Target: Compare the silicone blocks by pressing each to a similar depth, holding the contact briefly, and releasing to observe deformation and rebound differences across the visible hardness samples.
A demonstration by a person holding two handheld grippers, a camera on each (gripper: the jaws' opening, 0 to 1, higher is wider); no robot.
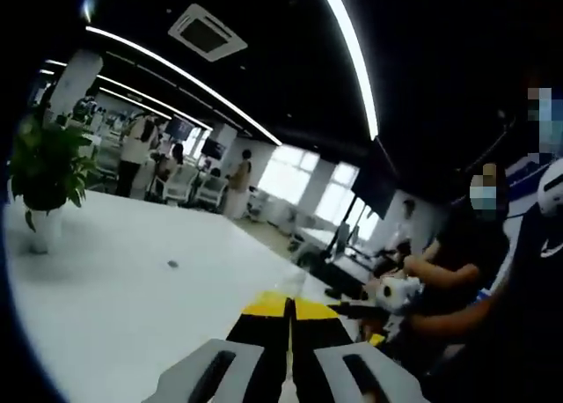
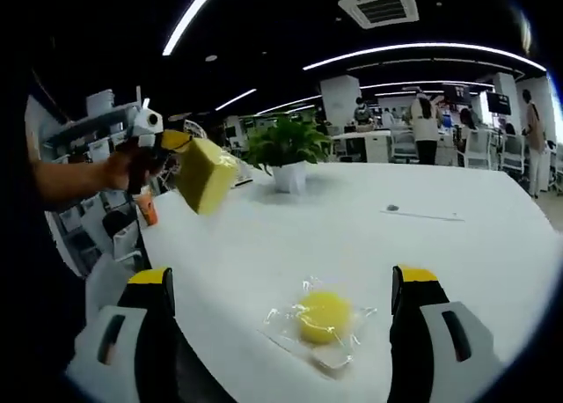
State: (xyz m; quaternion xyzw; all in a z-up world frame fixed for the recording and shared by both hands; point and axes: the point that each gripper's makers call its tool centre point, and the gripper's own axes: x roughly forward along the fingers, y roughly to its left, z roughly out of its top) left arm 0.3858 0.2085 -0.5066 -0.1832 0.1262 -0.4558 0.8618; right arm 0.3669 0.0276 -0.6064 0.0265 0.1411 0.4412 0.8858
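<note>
Right tool (image 2: 280,311) jaws wide apart over yellow round block (image 2: 323,317) in clear wrap nr surface (image 2: 457,253) near edge. Left tool (image 2: 180,152) grips yellow block (image 2: 206,174) off far-left corner. Office rm: potted plant (image 2: 286,152) at far edge, ceiling light strips (image 2: 413,49).

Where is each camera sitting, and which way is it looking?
Left gripper view: rides the left gripper, jaws together, looking across the white table toward a potted plant.
Right gripper view: rides the right gripper, jaws apart, looking at a bagged yellow sample; a hand shows at left.
Both share the table and plant.
</note>
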